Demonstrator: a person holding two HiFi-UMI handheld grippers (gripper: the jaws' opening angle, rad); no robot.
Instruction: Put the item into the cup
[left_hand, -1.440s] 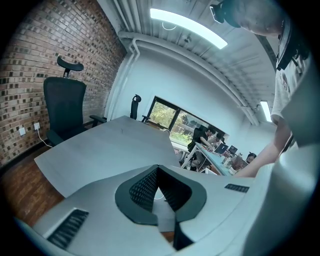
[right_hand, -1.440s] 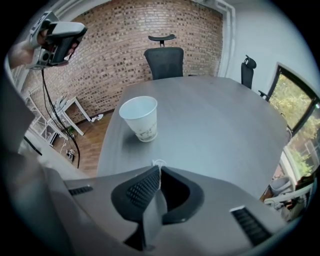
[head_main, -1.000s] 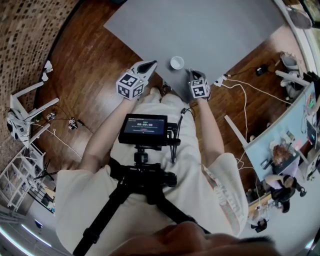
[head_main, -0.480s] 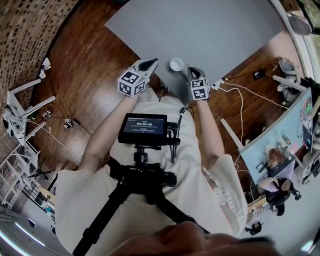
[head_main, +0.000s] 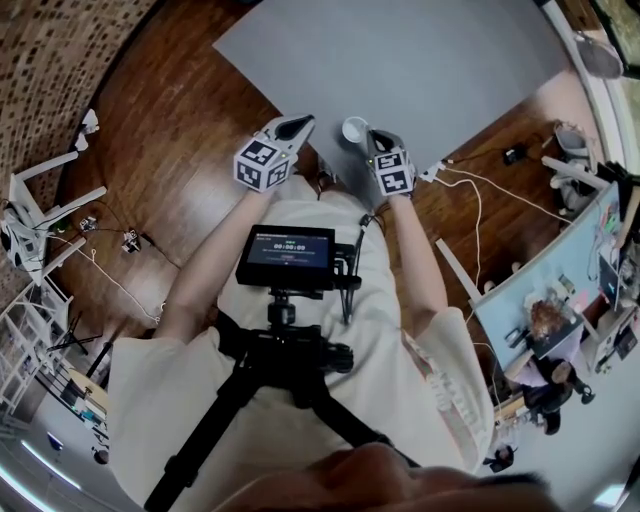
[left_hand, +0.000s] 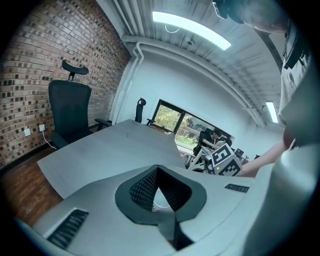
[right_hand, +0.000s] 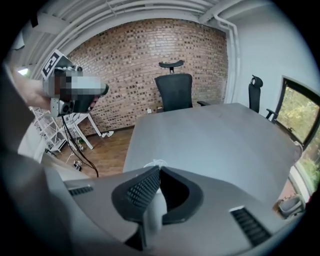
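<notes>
A small white cup stands near the front edge of the grey table. My right gripper sits just right of the cup, its tips almost at the rim. In the right gripper view its jaws are shut on a pale white, stick-like item wedged between the pads. A thin white edge shows just over the tips; I cannot tell whether it is the cup's rim. My left gripper hovers left of the cup, apart from it, its jaws shut with nothing held.
The table's front corner lies between the two grippers. A tripod with a monitor stands against the person's body. White cables trail on the wooden floor at the right. A black office chair stands at the table's far end.
My right gripper has edged left and a little forward, closing on the cup. The left gripper has hardly moved.
</notes>
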